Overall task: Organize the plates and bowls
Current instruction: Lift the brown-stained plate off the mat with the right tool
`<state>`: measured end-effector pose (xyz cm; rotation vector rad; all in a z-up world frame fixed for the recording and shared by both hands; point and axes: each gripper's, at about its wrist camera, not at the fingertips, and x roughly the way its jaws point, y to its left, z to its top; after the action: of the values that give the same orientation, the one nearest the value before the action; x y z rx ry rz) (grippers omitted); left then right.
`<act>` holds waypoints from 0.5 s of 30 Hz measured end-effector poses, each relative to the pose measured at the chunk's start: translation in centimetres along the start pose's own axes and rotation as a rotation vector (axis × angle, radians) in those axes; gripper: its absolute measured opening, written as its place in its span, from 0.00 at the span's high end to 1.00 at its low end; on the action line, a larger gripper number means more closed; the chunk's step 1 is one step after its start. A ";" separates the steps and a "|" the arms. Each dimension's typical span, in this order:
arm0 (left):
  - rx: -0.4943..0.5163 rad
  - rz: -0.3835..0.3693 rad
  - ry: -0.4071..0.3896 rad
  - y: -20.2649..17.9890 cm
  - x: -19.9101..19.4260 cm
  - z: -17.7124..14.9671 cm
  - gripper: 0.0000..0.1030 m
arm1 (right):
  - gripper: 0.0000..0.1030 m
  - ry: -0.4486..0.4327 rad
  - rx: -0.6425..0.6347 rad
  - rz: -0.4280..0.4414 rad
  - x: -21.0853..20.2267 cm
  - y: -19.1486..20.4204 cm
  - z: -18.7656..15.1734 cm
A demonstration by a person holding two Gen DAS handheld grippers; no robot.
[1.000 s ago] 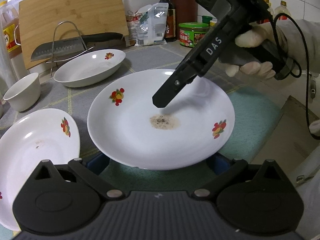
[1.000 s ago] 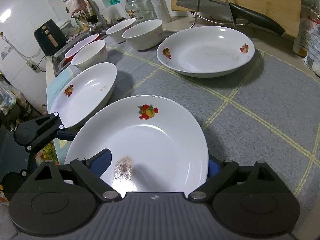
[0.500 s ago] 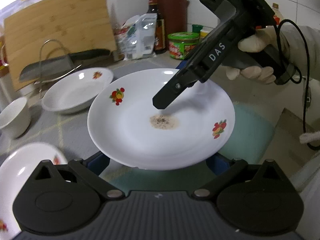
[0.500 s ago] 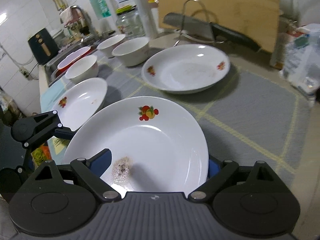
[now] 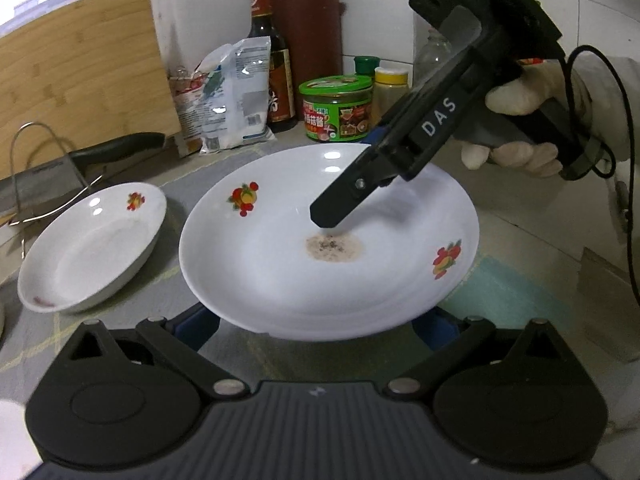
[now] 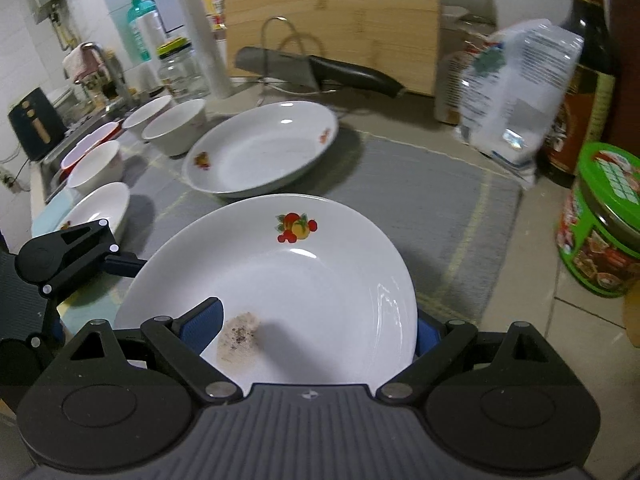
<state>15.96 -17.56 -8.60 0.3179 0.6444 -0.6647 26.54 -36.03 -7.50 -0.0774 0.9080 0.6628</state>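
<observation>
Above the desk, you hold the fruit-patterned plate aloft — left hand-held gripper and right hand-held gripper each clamp its rim, jaws wide — beside another plate.

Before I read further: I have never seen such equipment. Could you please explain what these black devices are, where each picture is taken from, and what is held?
There is no robot. A person holds a two-finger gripper in each hand; each carries a wide-angle camera looking forward. One picture comes from the left gripper, the other from the right gripper; the left view shows the gloved hand holding the right one. The right gripper clamps a stained fruit-pattern plate: one finger inside, one outside the rim. The left gripper's fingers reach under its near edge; whether they grip, I cannot tell. On the counter stand another plate and bowls; behind, a cleaver on a wire rack.
</observation>
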 end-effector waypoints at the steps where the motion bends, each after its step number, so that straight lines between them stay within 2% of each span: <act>1: 0.000 0.001 0.002 0.1 0.3 0.1 0.02 | 0.06 -0.001 0.001 -0.005 0.2 -0.2 0.1; 15: -0.008 -0.005 0.026 0.2 3.0 1.2 0.02 | 0.06 -0.002 0.023 -0.050 1.2 -2.3 0.4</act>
<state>18.42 -19.39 -9.64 0.3182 0.6723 -0.6642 28.64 -37.15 -8.68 -0.0793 0.9092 0.6056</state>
